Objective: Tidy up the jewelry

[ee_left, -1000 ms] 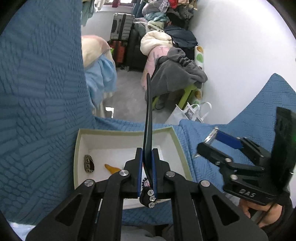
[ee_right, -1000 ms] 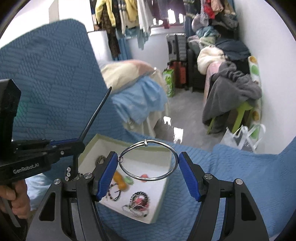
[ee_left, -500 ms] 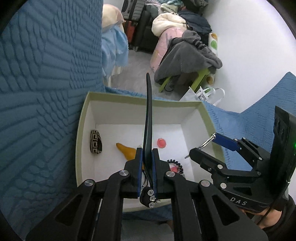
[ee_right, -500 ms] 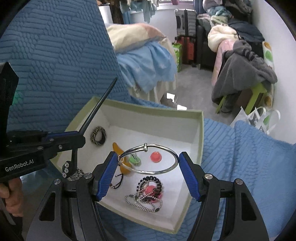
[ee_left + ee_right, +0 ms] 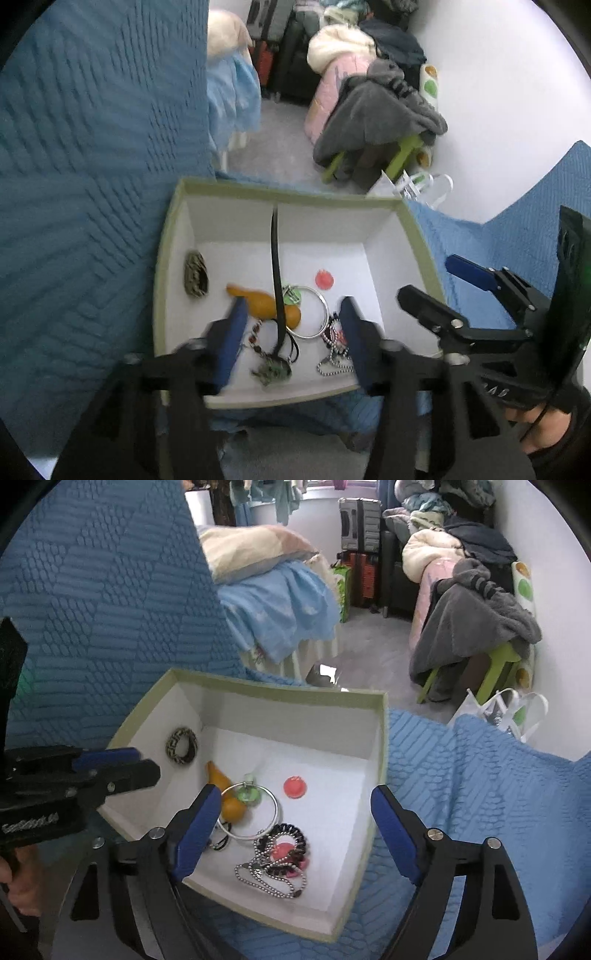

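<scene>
We found the silver bangle (image 5: 248, 811) lying flat on the white floor of the box (image 5: 280, 695), low and left of centre in the right wrist view, held by neither tool. It overlapped a green charm (image 5: 248, 794) and an orange pendant (image 5: 226, 800), and its lower edge touched a black coiled band (image 5: 282, 843) tangled with a ball chain (image 5: 266, 880). A red disc (image 5: 295, 786) lay apart in the open middle of the floor, and a patterned ring (image 5: 181, 745) leaned at the left wall.

In the left wrist view a black strap (image 5: 276, 273) rose through the middle of the box; motion blur smeared the beaded piece (image 5: 272, 369) at its foot, and we could not tell what it was. The left gripper (image 5: 291, 338) hung spread over the near half of the box, holding nothing, its fingers hiding part of the ball chain. The right gripper (image 5: 291, 829) was likewise wide apart and empty, above the box's near rim.

Writing on the left tool's body at the left edge of the right wrist view was too blurred to read. The far right half of the box floor was bare, and blue quilted fabric (image 5: 480, 794) surrounded the box.
</scene>
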The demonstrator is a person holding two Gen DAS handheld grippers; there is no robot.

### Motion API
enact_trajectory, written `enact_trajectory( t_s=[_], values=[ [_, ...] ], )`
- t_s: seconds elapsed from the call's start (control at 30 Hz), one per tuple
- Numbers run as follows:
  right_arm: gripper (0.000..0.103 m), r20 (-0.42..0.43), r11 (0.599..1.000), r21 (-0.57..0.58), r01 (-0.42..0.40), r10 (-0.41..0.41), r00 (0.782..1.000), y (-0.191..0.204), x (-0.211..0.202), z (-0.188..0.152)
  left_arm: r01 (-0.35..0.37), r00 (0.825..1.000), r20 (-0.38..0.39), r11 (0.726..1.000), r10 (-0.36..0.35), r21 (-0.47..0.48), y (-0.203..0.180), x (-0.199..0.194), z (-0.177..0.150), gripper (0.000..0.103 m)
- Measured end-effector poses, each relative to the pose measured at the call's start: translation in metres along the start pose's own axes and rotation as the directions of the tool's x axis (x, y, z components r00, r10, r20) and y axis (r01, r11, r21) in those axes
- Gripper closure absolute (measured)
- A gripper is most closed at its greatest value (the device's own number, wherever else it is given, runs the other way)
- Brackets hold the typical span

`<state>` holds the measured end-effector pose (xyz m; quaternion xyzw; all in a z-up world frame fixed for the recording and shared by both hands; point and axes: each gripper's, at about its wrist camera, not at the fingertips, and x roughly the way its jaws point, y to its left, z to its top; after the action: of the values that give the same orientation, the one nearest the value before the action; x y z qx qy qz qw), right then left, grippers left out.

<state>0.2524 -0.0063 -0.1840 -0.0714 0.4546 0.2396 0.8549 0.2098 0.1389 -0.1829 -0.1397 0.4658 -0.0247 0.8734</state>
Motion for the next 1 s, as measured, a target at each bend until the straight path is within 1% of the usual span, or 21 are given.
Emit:
enact_trajectory(
  t_s=[0.17,0.23,0.27,0.3,0.4,0.53,0.57,0.6,0.63,0.67,0.7,0.8,0.87,1.0],
  values=[
    [0.017,0.08,1.0,0.016,0.008,-0.01,0.997,-0.006,-0.043,0.018,-0.005,0.997,0.076,1.0,0.005,0.008,-0.013,-0.045,0.011,0.047],
    [0.013,0.127,1.0,0.017,0.022,-0.024,0.992,-0.008,-0.068,0.027,-0.005,0.992,0.125,1.0,0.002,0.023,-0.019,-0.071,0.013,0.047],
    [0.008,0.149,0.999,0.019,0.026,-0.029,0.988,-0.008,-0.078,0.03,-0.007,0.989,0.146,1.0,0.003,0.023,-0.023,-0.083,0.015,0.047],
    [0.008,0.178,0.999,0.02,0.027,-0.03,0.984,-0.009,-0.091,0.033,-0.008,0.987,0.163,1.0,0.004,0.026,-0.026,-0.094,0.017,0.047],
    [0.008,0.244,0.999,0.028,0.028,-0.034,0.969,-0.009,-0.128,0.04,-0.02,0.974,0.226,0.998,0.006,0.06,-0.042,-0.127,0.023,0.047],
    [0.007,0.327,0.999,0.019,0.029,-0.034,0.944,-0.006,-0.178,0.045,-0.039,0.952,0.307,0.995,0.008,0.094,-0.061,-0.172,0.024,0.045],
    [0.006,0.339,0.999,0.018,0.03,-0.034,0.94,-0.006,-0.185,0.045,-0.045,0.948,0.319,0.994,0.011,0.098,-0.065,-0.178,0.024,0.043],
    [0.005,0.358,0.999,0.018,0.031,-0.036,0.933,-0.005,-0.196,0.045,-0.064,0.94,0.341,0.993,0.026,0.102,-0.07,-0.19,0.023,0.037],
    [0.004,0.385,0.999,0.017,0.032,-0.036,0.922,-0.003,-0.21,0.043,-0.077,0.934,0.356,0.992,0.036,0.102,-0.075,-0.196,0.021,0.033],
    [0.004,0.403,0.999,0.016,0.032,-0.035,0.915,-0.003,-0.22,0.041,-0.091,0.924,0.38,0.991,0.047,0.1,-0.079,-0.208,0.018,0.025],
    [0.003,0.411,0.999,0.019,0.032,-0.037,0.911,-0.002,-0.226,0.04,-0.096,0.918,0.394,0.99,0.048,0.102,-0.082,-0.217,0.016,0.023],
    [0.002,0.439,0.999,0.02,0.025,-0.031,0.898,-0.001,-0.249,0.03,-0.116,0.907,0.418,0.987,0.059,0.113,-0.087,-0.232,0.011,0.022],
    [0.002,0.45,0.999,0.025,0.041,-0.048,0.892,0.0,-0.261,0.023,-0.138,0.899,0.431,0.984,0.078,0.111,-0.088,-0.242,0.007,0.021],
    [0.001,0.461,0.997,0.042,0.063,-0.075,0.884,-0.001,-0.276,0.008,-0.147,0.894,0.44,0.984,0.088,0.101,-0.089,-0.251,-0.003,0.019]
  ],
)
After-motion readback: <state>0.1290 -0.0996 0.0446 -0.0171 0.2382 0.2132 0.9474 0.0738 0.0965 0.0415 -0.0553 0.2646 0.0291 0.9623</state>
